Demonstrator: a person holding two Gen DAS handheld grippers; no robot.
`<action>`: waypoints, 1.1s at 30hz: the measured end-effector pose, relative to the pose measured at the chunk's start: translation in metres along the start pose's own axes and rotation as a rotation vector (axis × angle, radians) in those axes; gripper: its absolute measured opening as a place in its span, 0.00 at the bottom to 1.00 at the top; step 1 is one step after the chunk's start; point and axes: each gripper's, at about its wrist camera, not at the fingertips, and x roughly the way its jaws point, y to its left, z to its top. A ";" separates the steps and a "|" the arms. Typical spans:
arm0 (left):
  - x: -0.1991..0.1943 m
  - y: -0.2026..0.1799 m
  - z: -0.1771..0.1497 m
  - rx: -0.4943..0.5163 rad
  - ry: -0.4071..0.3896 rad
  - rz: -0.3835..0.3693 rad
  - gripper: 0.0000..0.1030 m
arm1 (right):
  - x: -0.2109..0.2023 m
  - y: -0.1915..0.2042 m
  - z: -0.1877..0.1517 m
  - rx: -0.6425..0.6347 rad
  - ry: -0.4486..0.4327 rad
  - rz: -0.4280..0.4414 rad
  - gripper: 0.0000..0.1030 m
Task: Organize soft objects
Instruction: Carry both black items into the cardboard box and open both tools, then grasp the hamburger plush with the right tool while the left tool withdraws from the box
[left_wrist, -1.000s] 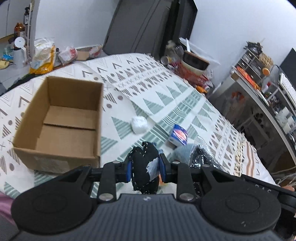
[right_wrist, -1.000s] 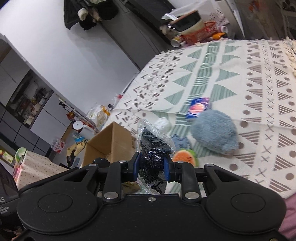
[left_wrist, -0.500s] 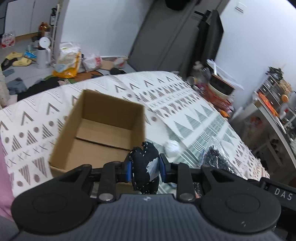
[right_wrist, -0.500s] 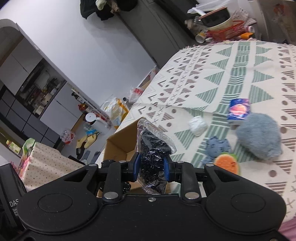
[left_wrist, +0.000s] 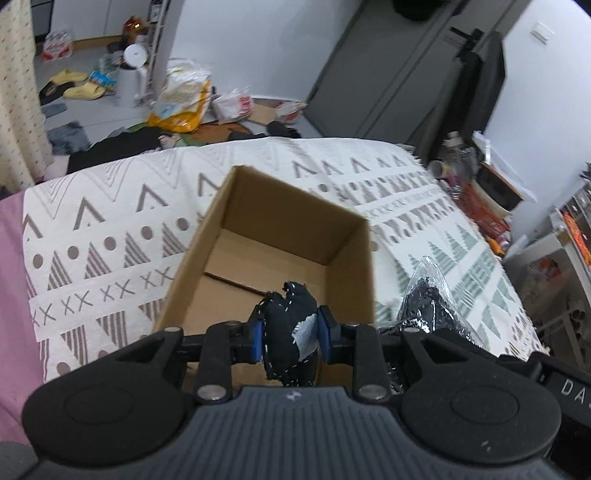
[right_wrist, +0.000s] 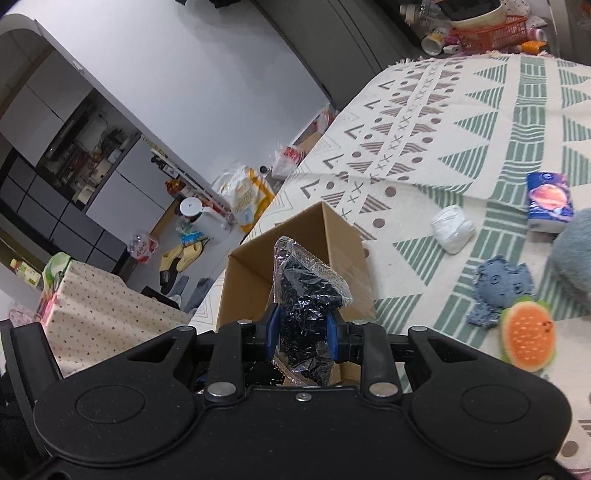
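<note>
My left gripper is shut on a black stitched soft toy and holds it over the near end of the open cardboard box, whose floor is bare. My right gripper is shut on a clear plastic bag of black pieces, held just above the box's near rim. That bag also shows in the left wrist view, to the right of the box.
The box stands on a patterned bedspread. To its right lie a white bundle, a blue tissue pack, a grey plush, a blue cloth toy and a watermelon-slice toy. Clutter covers the floor beyond the bed.
Both grippers have moved left toward the box with their loads. The black toy now hangs over the box's inside, and the bag has come up to its near rim.
</note>
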 end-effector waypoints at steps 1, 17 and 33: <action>0.003 0.003 0.001 -0.008 0.003 0.013 0.27 | 0.003 0.001 0.000 -0.002 0.004 0.001 0.25; 0.024 0.024 0.008 -0.110 0.023 0.158 0.41 | 0.034 0.011 -0.002 -0.005 0.071 0.001 0.29; 0.000 -0.008 0.003 -0.055 -0.045 0.136 0.68 | -0.033 -0.031 0.007 0.029 0.016 -0.047 0.32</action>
